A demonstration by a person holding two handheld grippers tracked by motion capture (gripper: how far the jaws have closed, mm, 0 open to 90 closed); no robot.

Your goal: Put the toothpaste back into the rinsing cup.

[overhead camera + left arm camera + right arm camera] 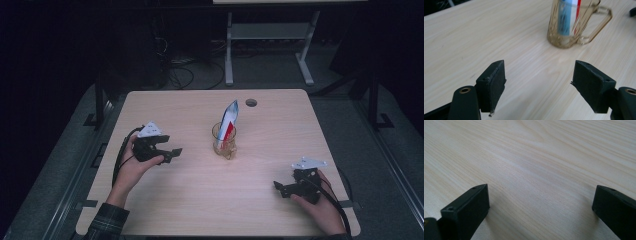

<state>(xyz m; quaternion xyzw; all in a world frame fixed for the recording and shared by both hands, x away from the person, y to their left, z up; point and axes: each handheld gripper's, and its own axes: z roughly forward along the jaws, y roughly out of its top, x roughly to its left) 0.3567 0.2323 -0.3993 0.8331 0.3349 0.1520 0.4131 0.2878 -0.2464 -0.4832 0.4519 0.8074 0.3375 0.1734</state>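
A clear amber glass mug (224, 142) stands near the middle of the light wooden table (280, 130), with a blue, white and red tube (229, 120) standing tilted inside it. My left gripper (170, 151) hovers to the mug's left, open, with nothing between its jaws. In the left gripper view the mug (574, 27) sits ahead and to the right, its handle turned right, and the tube (565, 18) shows through the glass. My right gripper (279, 188) rests low at the table's front right, open and empty, over bare wood (536, 170).
A round cable hole (251, 102) lies near the table's far edge. Beyond it stand the white legs of another desk (229, 50) and some cables on the dark floor. A person's forearms come in from the bottom edge.
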